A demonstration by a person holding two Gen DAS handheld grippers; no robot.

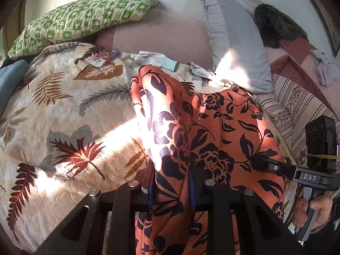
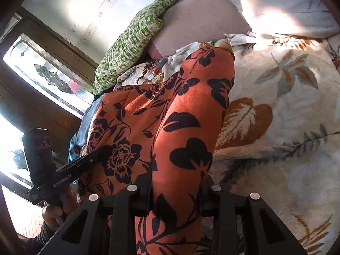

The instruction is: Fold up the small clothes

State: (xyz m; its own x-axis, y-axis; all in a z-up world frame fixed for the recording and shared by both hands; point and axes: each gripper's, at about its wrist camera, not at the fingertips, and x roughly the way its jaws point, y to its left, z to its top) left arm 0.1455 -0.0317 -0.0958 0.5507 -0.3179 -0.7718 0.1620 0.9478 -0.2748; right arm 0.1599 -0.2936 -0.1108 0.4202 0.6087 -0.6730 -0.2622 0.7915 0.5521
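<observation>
An orange garment with black flowers [image 1: 212, 131] is lifted above the leaf-print blanket [image 1: 63, 114]. My left gripper [image 1: 171, 191] is shut on one edge of it, and cloth hangs over the jaws. My right gripper [image 2: 175, 193] is shut on another edge of the garment [image 2: 170, 110]. In the left wrist view the right gripper [image 1: 257, 161] pinches the cloth at the right. In the right wrist view the left gripper [image 2: 102, 152] pinches it at the left. The fingertips are hidden by cloth.
The bed's blanket [image 2: 276, 106] lies below. A green patterned pillow [image 1: 85, 19], a grey pillow [image 1: 233, 42], white gloves [image 1: 153, 58], a small box [image 1: 106, 55] and a dark furry item [image 1: 274, 25] lie at the back. A striped cover [image 1: 297, 106] is at the right. A window [image 2: 42, 80] is at the left.
</observation>
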